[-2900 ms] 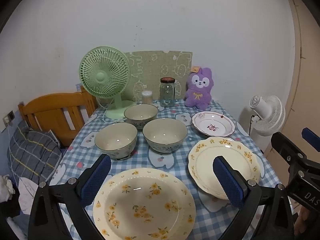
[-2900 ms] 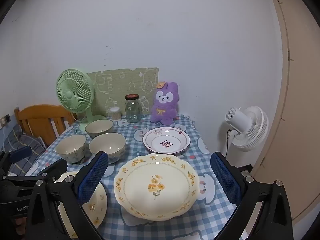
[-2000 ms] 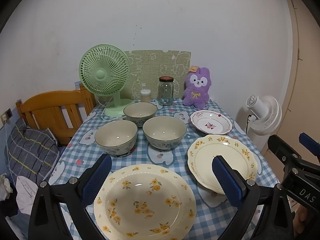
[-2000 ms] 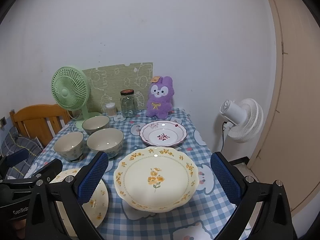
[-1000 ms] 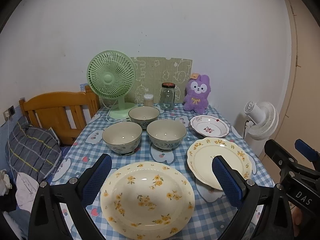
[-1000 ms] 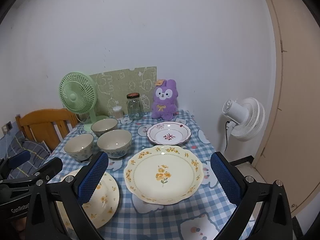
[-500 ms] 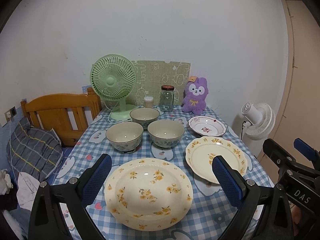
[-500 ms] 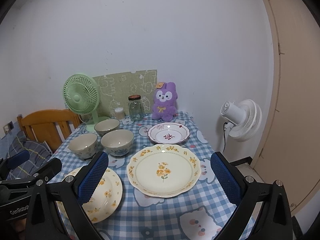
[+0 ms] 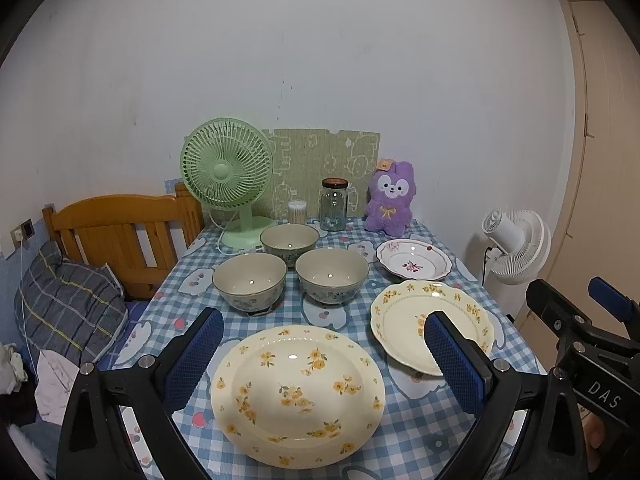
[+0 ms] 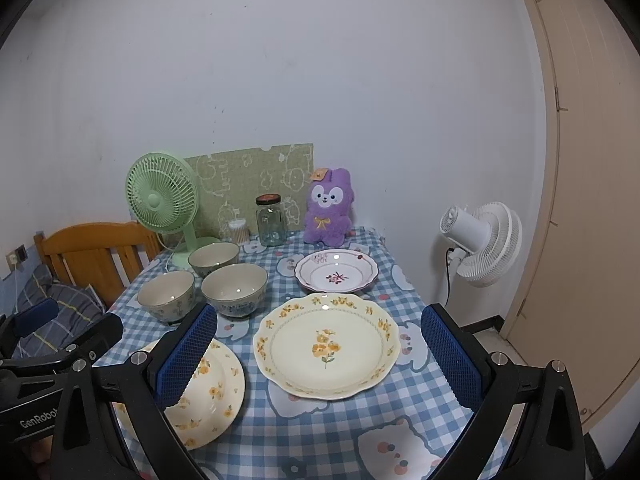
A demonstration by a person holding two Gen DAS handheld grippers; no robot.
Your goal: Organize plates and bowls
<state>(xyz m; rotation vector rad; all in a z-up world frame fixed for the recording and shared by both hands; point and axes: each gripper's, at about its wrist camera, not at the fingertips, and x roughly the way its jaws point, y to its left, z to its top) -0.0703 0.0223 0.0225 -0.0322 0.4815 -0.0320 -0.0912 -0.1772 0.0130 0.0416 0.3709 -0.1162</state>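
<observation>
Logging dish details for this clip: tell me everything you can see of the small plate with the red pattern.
The small red-patterned plate is white and glossy, ceramic by its look, with a scalloped rim edged in a thin dark red line and a red floral sprig in its shallow well. It lies flat and empty on the checked tablecloth, at the far right, in front of the purple plush toy and behind the larger scalloped yellow-flowered plate. Nothing touches it but the cloth.

Left hand-held gripper (image 9: 322, 350): jaws spread wide, blue pads (image 9: 194, 354) apart, nothing between, raised over bench. Right hand-held gripper (image 10: 318, 354): jaws equally wide, empty, level beside left. Both point forward.
</observation>
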